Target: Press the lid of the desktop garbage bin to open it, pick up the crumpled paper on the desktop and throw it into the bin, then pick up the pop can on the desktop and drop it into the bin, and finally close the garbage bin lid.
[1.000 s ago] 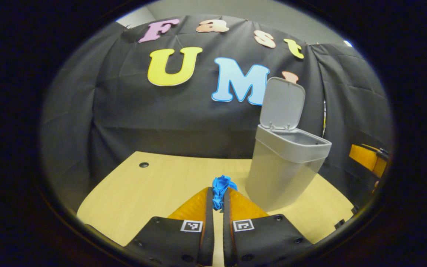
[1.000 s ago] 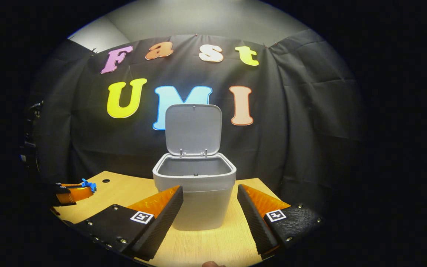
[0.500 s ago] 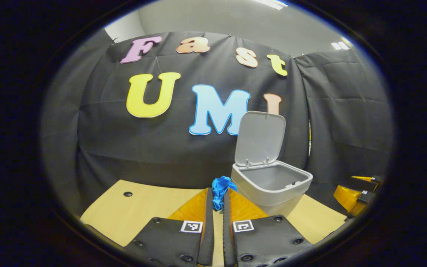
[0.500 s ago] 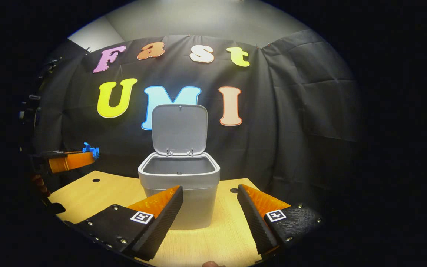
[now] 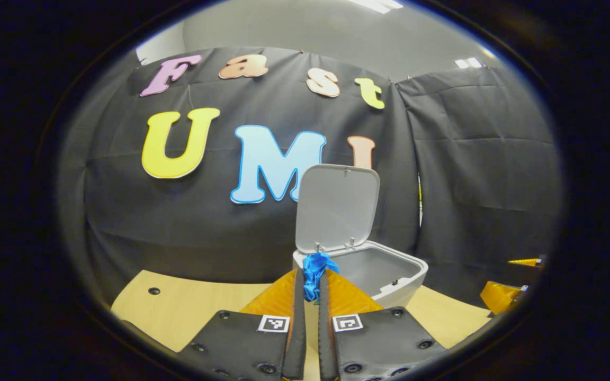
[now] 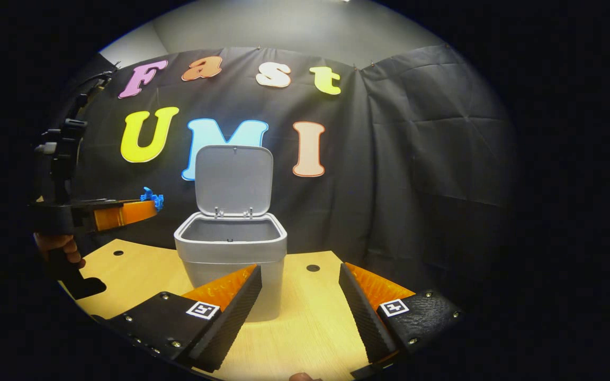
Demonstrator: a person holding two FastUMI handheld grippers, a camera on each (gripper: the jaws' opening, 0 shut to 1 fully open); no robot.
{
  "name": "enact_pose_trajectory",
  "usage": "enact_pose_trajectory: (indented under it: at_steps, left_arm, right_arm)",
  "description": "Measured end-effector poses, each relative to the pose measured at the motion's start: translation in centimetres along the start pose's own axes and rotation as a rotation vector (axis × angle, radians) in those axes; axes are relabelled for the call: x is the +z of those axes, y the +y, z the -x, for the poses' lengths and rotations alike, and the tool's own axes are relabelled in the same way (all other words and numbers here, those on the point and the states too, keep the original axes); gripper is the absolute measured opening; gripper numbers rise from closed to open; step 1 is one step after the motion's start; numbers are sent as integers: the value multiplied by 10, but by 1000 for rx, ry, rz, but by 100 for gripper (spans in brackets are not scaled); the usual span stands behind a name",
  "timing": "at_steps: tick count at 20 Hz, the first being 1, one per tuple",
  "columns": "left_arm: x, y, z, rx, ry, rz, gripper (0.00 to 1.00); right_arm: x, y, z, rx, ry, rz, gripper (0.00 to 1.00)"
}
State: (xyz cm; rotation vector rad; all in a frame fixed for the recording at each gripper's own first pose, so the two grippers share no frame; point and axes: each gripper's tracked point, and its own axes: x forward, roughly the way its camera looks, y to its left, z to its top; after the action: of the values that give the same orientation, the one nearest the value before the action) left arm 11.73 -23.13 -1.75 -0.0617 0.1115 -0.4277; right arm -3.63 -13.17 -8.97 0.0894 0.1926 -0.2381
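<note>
Left hand-held gripper [image 5: 307,280] clamps blue paper [image 5: 315,267] | right [image 6: 299,296] agape (empty) | bin [image 6: 231,248] lid up

Black cloth wall [image 6: 416,159] behind light wood bench [image 6: 310,328], cable holes in top, grey ceiling [image 5: 294,32], ceiling lights.

The bin [image 6: 233,264] is pale grey all over, its raised lid [image 6: 233,180] the same grey. The crumpled paper [image 5: 313,272] is bright blue. The counter [image 6: 310,328] is light yellowish wood grain with small dark round holes.
</note>
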Motion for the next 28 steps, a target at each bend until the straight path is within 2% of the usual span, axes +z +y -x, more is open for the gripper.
enact_pose_trajectory:
  at_steps: [6, 7, 8, 9, 10, 11, 12, 13, 14, 16, 18, 20, 22, 26, 28]
  left_arm:
    - [-7, -14, -39, -42, 22, 9, 23]
    - [-10, -17, -44, -43, 36, 5, 16]
    - [-12, -17, -46, -42, 45, 3, 16]
    - [-15, -21, -51, -52, 52, 4, 24]
    - [-15, -22, -54, -53, 54, 4, 26]
    - [-17, -25, -57, -63, 61, 2, 27]
    - [-18, -27, -58, -71, 68, -1, 21]
    - [-20, -30, -59, -80, 77, -7, 21]
    - [-23, -32, -60, -87, 89, -14, 32]
    - [-27, -38, -62, -105, 109, -23, 39]
    - [-29, -42, -64, -122, 124, -24, 41]
    - [-32, -45, -64, -131, 139, -22, 37]
    - [-33, -47, -65, -138, 145, -13, 53]
    - [-29, -49, -61, -150, 131, 8, 94]
    - [-27, -48, -58, -148, 125, 11, 100]
  right_arm:
    - [-10, -20, 13, -84, 31, 2, 94]
    - [-10, -22, 15, -93, 34, -1, 94]
    - [-11, -23, 17, -100, 36, -3, 94]
    - [-11, -23, 18, -106, 38, -3, 94]
    - [-12, -24, 19, -110, 40, -1, 94]
    - [-12, -24, 20, -114, 41, 2, 94]
    - [-12, -24, 21, -116, 42, 3, 94]
    - [-12, -24, 22, -117, 42, 2, 94]
    - [-13, -24, 23, -117, 42, 1, 95]
    - [-11, -22, 23, -115, 38, -2, 94]
    - [-10, -18, 24, -107, 35, -1, 95]
    - [-9, -15, 24, -99, 32, 3, 95]
    - [-8, -13, 24, -91, 29, 6, 95]
    - [-6, -9, 22, -78, 25, 4, 95]
    - [-5, -5, 20, -65, 22, 1, 95]
